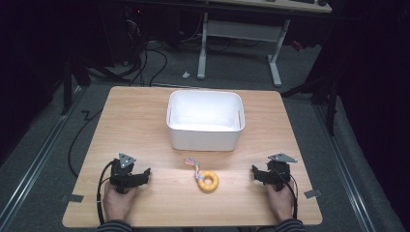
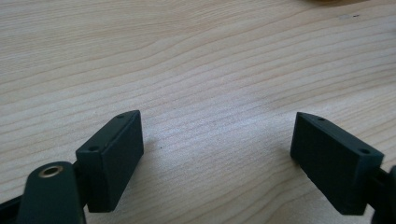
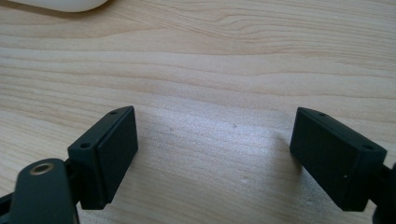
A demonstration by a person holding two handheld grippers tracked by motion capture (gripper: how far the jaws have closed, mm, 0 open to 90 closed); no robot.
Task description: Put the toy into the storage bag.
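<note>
On the counter (image 1: 145,125), wood top, your two claws rest near the front edge, one at each side, hands behind them. White bin (image 1: 204,121) stands past centre, mouth up, nothing seen inside. Between the bin and you lies the ring toy (image 1: 208,181): a yellow ring with a short multicoloured rope tail (image 1: 193,163) pointing toward the bin. It sits about midway between the claws, apart from both and just in front of the bin's near wall.

Left claw (image 1: 140,176): jaws spread wide, nothing between them; bare wood in the left gripper view (image 2: 217,140). Right claw (image 1: 258,175): the same, jaws wide apart and holding nothing in the right gripper view (image 3: 215,140).

Handling, as judged: the ring looks light and somewhat soft, probably rubbery or plush, not fragile; the tail is limp and will dangle. Take the ring across its band, one jaw in the hole and one outside, rather than by the tail, which would let it swing.

Obstacles: none between either claw and the toy. The bin's wall is the one thing to clear if you lift toward it.
</note>
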